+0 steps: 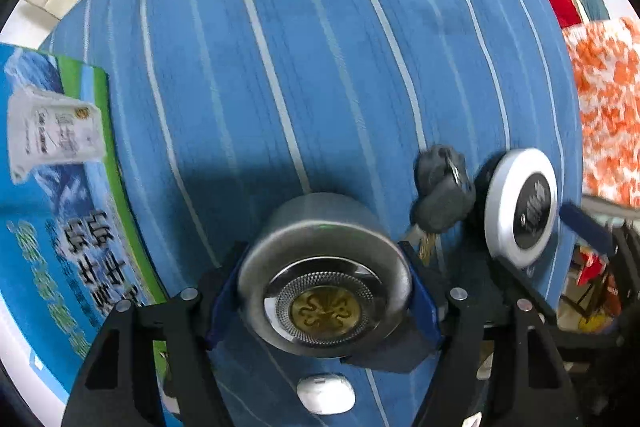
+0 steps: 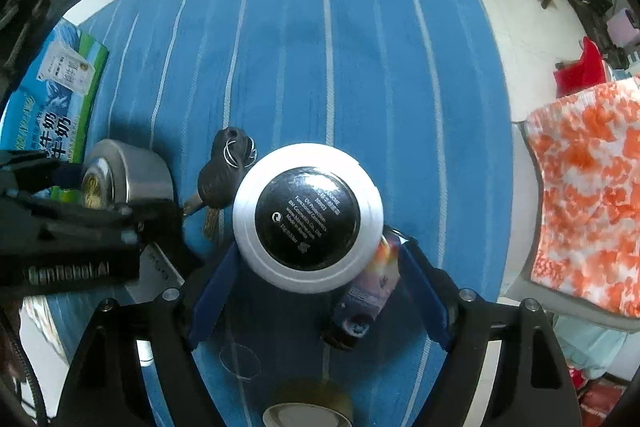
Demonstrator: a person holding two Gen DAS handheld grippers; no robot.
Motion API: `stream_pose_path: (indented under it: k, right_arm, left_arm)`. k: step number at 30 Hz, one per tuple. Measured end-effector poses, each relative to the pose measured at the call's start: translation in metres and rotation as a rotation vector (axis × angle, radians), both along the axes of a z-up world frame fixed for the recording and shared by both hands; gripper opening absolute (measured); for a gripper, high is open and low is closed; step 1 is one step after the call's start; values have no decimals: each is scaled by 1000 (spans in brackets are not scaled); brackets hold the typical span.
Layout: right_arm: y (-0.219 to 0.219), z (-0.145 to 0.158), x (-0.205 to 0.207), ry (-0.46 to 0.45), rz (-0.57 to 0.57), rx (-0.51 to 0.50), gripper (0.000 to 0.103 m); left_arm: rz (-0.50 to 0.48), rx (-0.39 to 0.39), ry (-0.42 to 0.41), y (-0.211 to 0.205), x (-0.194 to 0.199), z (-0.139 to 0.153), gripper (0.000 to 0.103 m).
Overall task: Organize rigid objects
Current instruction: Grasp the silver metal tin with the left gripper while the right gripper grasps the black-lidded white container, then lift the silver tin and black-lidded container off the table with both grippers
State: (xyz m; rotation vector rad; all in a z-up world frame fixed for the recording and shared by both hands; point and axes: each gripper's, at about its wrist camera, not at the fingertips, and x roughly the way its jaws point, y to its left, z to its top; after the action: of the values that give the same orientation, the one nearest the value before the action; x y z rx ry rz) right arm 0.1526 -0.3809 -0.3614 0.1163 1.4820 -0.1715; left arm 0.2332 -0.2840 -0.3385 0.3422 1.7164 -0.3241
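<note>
A: What's on the blue striped cloth (image 1: 320, 47)?
B: A milk carton box (image 1: 52, 195) at its left edge. The left gripper (image 1: 326, 291) clamps the metal tin (image 1: 320, 267); the right gripper (image 2: 316, 259) clasps the white compact (image 2: 307, 217). Keys (image 2: 220, 175) lie between.

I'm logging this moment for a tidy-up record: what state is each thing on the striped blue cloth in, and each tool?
Round metal tin with gold centre: lid shut, gripped between left tool pads.
White-rimmed round compact with black label: closed, pinched by right tool.
Dark car key bunch: lying flat between the two.
Small pastel tube: lying beside the compact.
Blue milk carton box: closed, flat.
</note>
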Motion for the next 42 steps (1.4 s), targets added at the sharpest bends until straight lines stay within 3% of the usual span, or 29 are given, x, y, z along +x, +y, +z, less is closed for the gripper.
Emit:
stream_pose_path:
  k: [4, 9, 19, 26, 34, 37, 42]
  right_arm:
    - [-2, -4, 4, -4, -24, 6, 83]
    - [-8, -10, 15, -17, -74, 12, 84]
    - [-2, -29, 30, 77, -88, -45, 84]
    - [11, -25, 29, 36, -71, -96, 77]
    - [5, -26, 33, 4, -45, -102, 83]
    - [7, -22, 31, -25, -29, -115, 78]
    - [6, -18, 23, -18, -40, -123, 77]
  left_arm:
    - [18, -2, -33, 0, 15, 0, 70]
    - [-2, 19, -11, -3, 15, -11, 70]
    - [-17, 47, -4, 1, 4, -29, 70]
    - [-13, 25, -24, 7, -2, -30, 69]
    - [8, 17, -20, 12, -2, -29, 69]
    - [3, 18, -20, 12, 0, -27, 69]
    - [-3, 17, -24, 17, -2, -16, 69]
